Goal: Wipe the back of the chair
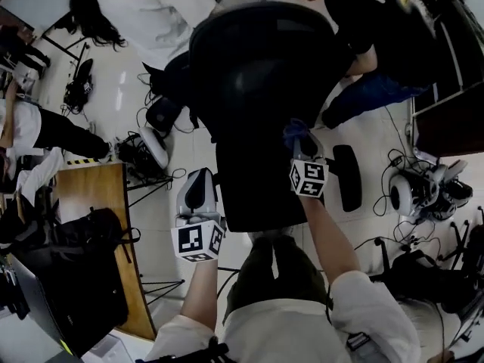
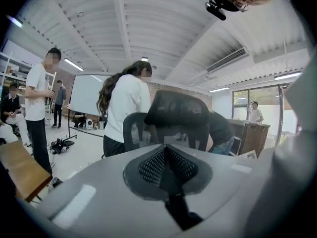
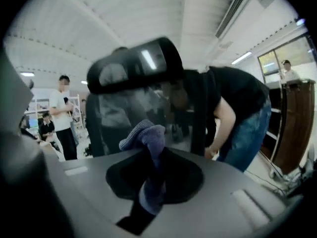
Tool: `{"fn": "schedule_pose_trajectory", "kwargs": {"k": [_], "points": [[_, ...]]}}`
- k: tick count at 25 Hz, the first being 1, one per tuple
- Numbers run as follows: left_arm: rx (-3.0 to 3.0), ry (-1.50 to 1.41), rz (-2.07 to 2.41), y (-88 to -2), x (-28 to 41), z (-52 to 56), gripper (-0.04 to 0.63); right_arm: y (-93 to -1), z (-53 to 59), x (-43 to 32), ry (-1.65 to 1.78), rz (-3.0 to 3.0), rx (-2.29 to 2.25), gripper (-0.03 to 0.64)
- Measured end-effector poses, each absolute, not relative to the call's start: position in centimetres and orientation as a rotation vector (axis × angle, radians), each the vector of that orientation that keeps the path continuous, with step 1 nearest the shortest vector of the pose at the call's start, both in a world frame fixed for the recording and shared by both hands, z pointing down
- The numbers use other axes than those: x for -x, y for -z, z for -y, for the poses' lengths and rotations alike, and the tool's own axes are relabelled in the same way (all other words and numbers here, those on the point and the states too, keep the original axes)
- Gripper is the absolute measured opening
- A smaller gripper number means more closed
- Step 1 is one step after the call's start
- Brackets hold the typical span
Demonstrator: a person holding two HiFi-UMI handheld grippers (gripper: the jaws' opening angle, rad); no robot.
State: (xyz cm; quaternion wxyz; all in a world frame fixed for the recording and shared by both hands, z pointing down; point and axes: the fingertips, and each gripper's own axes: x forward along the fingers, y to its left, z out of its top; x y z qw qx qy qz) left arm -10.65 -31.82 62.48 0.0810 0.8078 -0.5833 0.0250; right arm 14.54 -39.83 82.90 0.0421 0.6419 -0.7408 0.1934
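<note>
Two arms outstretched; right gripper (image 1: 301, 144) holds cloth (image 3: 146, 134) at chair (image 1: 257, 66)

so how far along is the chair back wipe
Done: the blue cloth is clamped in the right claw. In hand: that claw holds it at the black mesh chair back, though contact can't be confirmed. Left: the wiping itself; nothing shows how much of the back has been covered. The left claw is shut and empty, beside the chair.

Open-plan office or lab: whiteboard (image 2: 85, 94) far left, strip light (image 2: 74, 64) overhead, desk (image 1: 92, 197) near left, chair (image 1: 257, 89), floor cables (image 1: 423, 184) right.
</note>
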Motion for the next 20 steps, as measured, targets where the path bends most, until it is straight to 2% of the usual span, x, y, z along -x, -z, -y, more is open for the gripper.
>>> {"fn": "schedule_pose_trajectory", "kwargs": {"k": [4,7,15,20], "points": [[-2.57,0.122,1.781,-51.4,12.3,27.2,0.067,-59.7,34.1,-10.9,-0.217,2.475,-2.086,0.049],[-2.617,0.189,1.809,-46.2,13.9,23.9,0.067,-48.8,27.8,-9.6,0.041,2.538,-2.172,0.049],[-2.71,0.206,1.768,-43.2,15.4,19.7,0.067,-41.7,18.7,-9.3,0.176,2.544,-2.261,0.051],[-2.735,0.219,1.807,-42.1,15.8,12.9,0.067,-38.3,9.4,-9.7,0.251,2.626,-2.263,0.051]]}}
